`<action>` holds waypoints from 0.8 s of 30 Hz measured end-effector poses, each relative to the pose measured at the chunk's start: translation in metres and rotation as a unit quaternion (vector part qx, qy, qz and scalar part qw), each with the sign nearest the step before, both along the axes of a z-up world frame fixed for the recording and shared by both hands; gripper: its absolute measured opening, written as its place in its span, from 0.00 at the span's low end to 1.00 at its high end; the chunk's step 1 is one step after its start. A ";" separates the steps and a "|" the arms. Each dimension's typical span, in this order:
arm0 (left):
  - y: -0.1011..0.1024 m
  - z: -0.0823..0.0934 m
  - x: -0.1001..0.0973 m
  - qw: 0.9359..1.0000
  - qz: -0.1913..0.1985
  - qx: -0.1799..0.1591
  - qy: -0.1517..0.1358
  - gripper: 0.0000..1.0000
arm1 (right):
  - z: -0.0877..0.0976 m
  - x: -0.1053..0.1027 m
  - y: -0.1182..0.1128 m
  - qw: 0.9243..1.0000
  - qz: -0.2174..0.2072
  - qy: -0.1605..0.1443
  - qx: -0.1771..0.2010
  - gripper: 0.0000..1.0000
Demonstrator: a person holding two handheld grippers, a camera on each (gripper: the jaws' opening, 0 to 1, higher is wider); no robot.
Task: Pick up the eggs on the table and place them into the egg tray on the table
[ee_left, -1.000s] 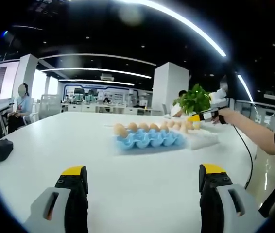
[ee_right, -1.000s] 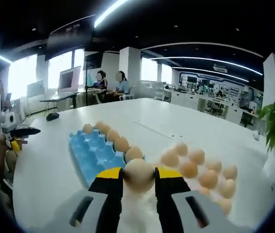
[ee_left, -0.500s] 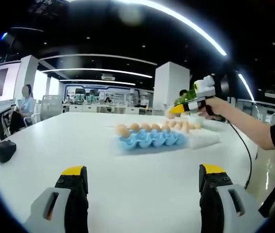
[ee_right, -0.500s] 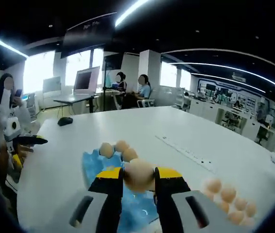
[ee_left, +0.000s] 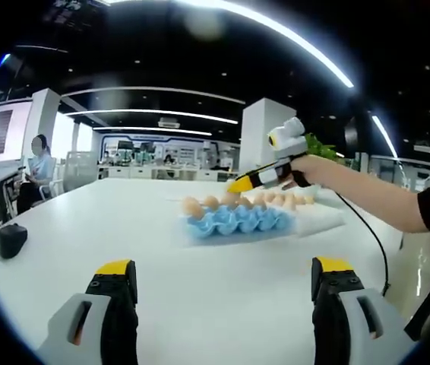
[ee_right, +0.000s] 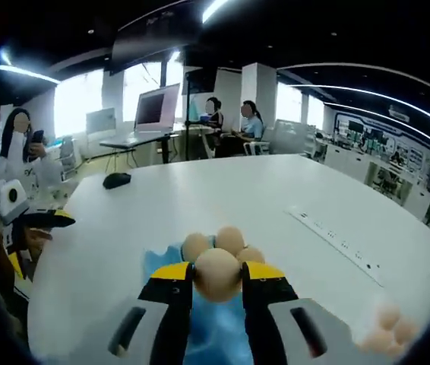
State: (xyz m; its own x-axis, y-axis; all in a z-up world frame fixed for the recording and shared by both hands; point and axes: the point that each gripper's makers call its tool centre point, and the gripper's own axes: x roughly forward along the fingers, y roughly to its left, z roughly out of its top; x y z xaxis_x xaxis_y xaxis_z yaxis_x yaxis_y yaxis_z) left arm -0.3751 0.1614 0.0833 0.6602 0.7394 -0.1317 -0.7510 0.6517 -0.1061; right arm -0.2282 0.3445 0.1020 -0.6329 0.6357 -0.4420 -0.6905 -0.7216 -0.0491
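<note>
White table (ee_left: 222, 266) in an open-plan office, blue egg tray (ee_left: 234, 220) as the landmark. Nearest in the left gripper view: left gripper (ee_left: 222, 293), jaws wide apart, holding nothing, hovering low over the table well short of the tray. Right gripper (ee_right: 216, 283) is clamped on an egg (ee_right: 216, 274), seen in the right gripper view directly over the tray's near cells; in the left gripper view its tip sits just above the tray's far row. Seated eggs (ee_right: 230, 240) lie just past the held egg. More loose eggs (ee_left: 287, 201) sit on a white pad right beside the tray. Black mouse (ee_right: 116, 180) well beyond the tray. Judgement: right arm is the nearer one; next move is straight down into an empty cell just short of the seated eggs.
</note>
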 end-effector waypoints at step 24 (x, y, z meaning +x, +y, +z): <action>0.002 0.002 -0.006 1.000 0.004 0.002 -0.001 0.97 | -0.034 -0.015 0.005 0.999 0.008 -0.042 -0.030 0.28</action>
State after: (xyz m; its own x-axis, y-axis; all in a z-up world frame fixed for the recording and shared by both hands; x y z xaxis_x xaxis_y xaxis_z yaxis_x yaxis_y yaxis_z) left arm -0.3807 0.1633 0.0849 0.6551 0.7449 -0.1268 -0.7556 0.6465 -0.1057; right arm -0.2436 0.3500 0.0675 -0.6025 0.5966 -0.5301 -0.6739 -0.7362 -0.0625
